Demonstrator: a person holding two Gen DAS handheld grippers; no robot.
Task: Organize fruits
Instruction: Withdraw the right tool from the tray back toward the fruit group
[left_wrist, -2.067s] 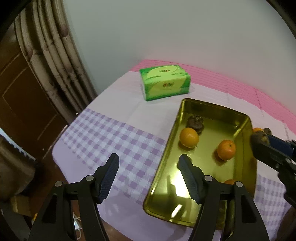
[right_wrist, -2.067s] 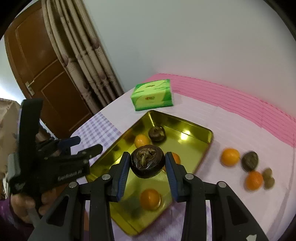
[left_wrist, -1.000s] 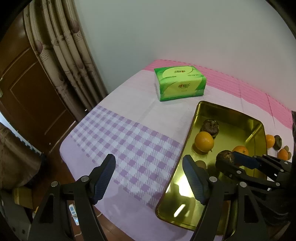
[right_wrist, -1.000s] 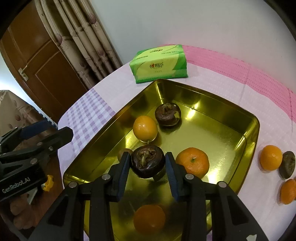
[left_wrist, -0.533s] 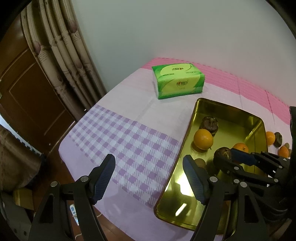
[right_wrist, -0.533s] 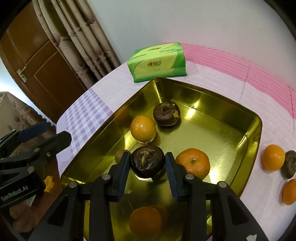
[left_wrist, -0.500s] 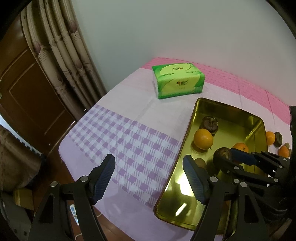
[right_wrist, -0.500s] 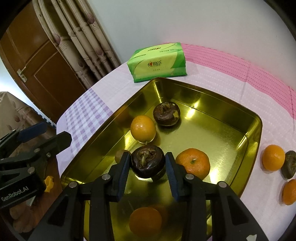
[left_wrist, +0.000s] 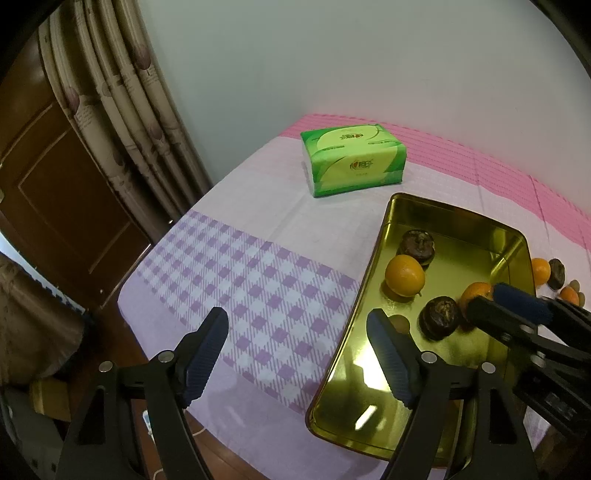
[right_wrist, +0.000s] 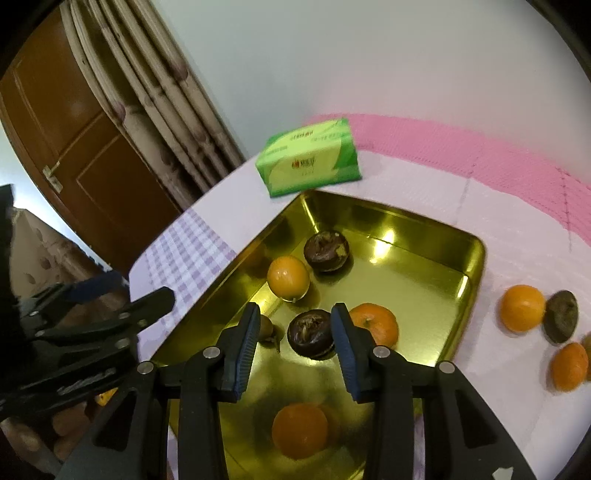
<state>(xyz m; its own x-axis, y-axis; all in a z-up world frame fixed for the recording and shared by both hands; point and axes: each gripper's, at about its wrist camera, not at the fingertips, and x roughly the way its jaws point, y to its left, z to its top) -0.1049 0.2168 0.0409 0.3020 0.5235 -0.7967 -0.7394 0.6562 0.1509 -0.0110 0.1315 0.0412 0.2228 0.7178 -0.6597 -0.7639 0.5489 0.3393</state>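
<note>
right gripper (right_wrist: 293, 345): jaws have just been opening, pads clear of the dark fruit (right_wrist: 311, 334) resting between them on the gold tray (right_wrist: 476, 254). tray count: two dark fruits, three oranges, one small brown fruit beside the left finger. beyond the right finger, on the cloth: two oranges, one dark fruit. left gripper (left_wrist: 295, 356): fingers apart, nothing between, tray rim at its right finger.

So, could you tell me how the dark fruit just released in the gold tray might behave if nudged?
The dark fruit looks squat with a wrinkled top, so it probably stays put rather than rolling far. The gold tray looks glossy, so it might slide. Its shrivelled skin suggests it dents easily.
</note>
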